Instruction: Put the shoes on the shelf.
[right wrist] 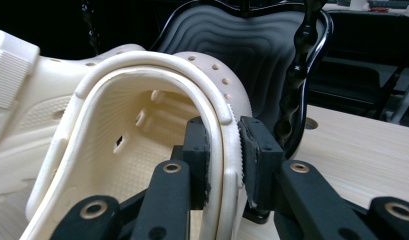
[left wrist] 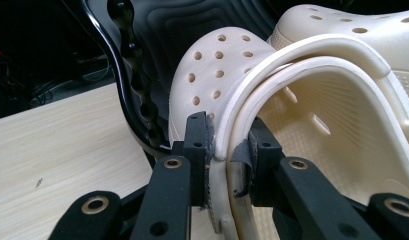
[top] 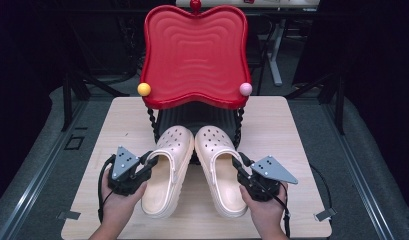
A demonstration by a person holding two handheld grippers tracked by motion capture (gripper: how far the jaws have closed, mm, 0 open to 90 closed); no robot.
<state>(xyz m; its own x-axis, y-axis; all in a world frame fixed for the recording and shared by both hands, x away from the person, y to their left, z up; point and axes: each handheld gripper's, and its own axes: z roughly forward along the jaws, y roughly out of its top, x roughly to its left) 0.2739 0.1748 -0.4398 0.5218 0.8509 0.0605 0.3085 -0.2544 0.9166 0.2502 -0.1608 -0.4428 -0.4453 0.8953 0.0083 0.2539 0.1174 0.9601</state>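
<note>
**Two clogs gripped at their outer rims in front of a shoe rack**

A pair of cream clogs is seen lying side by side on a light wooden table (top: 272,130), toes pointed away from the person and tucked under a red-topped rack (top: 194,55). The left clog (top: 167,172) and the right clog (top: 219,170) are set close together, almost touching along their inner sides, with their heels toward the near edge of the table.

The left gripper (top: 151,162) is held in the person's left hand (top: 117,205) at the outer side of the left clog. In the left gripper view, the jaws are seen pressed onto the clog's side wall together with its folded-forward heel strap (left wrist: 302,55), one jaw outside and one inside the shoe opening, so that the rim is pinched between the pads.

The right gripper (top: 237,165) is held in the right hand (top: 264,210) at the outer side of the right clog. In the right gripper view, its jaws are likewise closed on the rim of the shoe opening, with the wall clamped between the inner and outer pad.

Behind the toes, the rack's dark ribbed lower shelf (right wrist: 242,35) and its black twisted posts (right wrist: 294,80) are visible. A yellow ball (top: 144,89) and a pink ball (top: 246,89) are fixed at the front corners of the red top. Both soles appear to rest on the table, though contact beneath them cannot be confirmed.
</note>
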